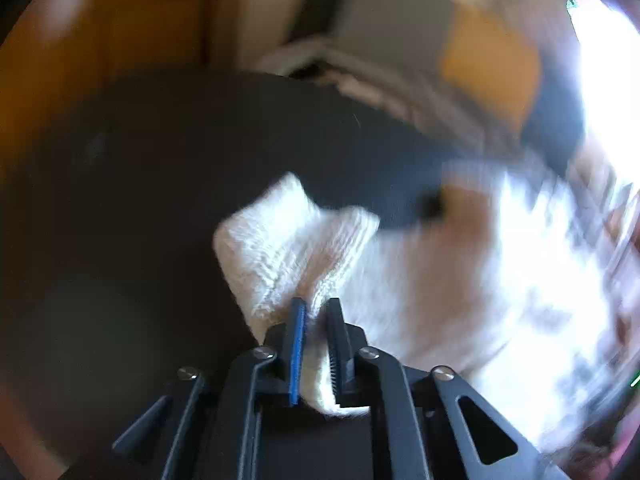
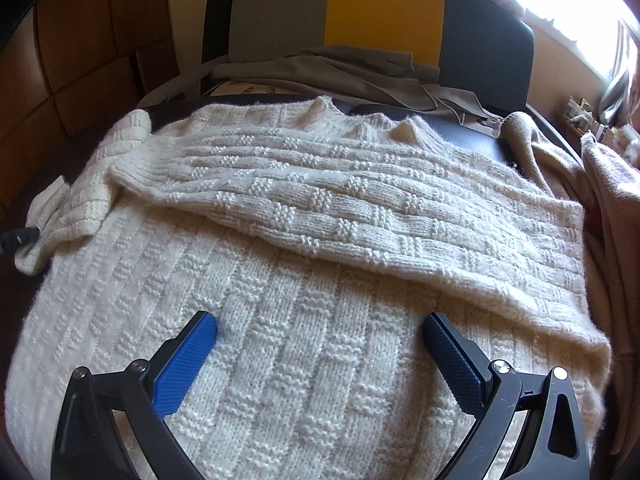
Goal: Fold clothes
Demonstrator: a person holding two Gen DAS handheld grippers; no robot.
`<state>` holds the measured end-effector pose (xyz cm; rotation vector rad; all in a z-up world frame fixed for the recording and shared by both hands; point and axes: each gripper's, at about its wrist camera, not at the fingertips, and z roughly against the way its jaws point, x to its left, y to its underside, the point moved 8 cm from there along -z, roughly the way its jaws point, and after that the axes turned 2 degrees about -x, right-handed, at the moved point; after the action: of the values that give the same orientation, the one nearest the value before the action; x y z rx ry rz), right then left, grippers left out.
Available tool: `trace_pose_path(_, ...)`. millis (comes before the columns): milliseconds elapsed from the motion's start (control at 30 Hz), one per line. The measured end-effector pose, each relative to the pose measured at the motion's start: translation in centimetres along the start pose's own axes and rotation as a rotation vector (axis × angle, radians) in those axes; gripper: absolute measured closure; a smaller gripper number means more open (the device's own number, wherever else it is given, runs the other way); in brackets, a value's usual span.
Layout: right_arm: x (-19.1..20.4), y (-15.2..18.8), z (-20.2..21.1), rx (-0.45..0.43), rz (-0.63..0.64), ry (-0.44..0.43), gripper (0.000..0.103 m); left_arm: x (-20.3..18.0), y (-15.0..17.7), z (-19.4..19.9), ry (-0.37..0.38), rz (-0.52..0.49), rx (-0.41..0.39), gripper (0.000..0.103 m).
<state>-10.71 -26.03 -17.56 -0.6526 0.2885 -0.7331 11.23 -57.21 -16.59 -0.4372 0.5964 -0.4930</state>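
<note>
The left tool (image 1: 316, 308) was clenched on a ribbed cuff of the cream basket-weave knit sweater (image 2: 320, 248), which lay spread across the dark table (image 2: 472, 128), its body directly under and ahead of the released, wide-spread right tool (image 2: 320, 336).

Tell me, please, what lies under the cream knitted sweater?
The cream knitted sweater rests on a dark table, visible only beyond its far edge; whatever is directly beneath stays covered.
</note>
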Motion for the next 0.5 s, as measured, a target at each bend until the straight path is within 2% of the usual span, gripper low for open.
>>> trace_pose_path(33,0.0,0.0,0.0,0.001,-0.003,-0.004,0.000,0.0,-0.9,1.0,0.031,0.042,-0.033,0.097)
trace_pose_path(100,-0.1,0.0,0.0,0.002,-0.006,-0.010,0.000,-2.0,-2.8,3.5,0.105,0.037,-0.099,0.097)
trace_pose_path(167,-0.2,0.0,0.0,0.001,-0.005,-0.010,0.000,-4.7,-4.2,5.6,0.180,0.011,-0.148,0.097)
trace_pose_path(267,-0.2,0.0,0.0,-0.001,-0.002,-0.009,0.000,-11.2,-5.0,7.2,0.303,-0.088,-0.183,0.097)
trace_pose_path(333,-0.2,0.0,0.0,-0.002,0.000,-0.009,0.000,-16.4,-4.7,6.2,0.370,-0.165,-0.166,0.097)
trace_pose_path(500,-0.4,0.0,0.1,-0.004,-0.001,-0.013,0.000,-26.6,-0.2,2.0,0.444,-0.345,-0.068,0.097)
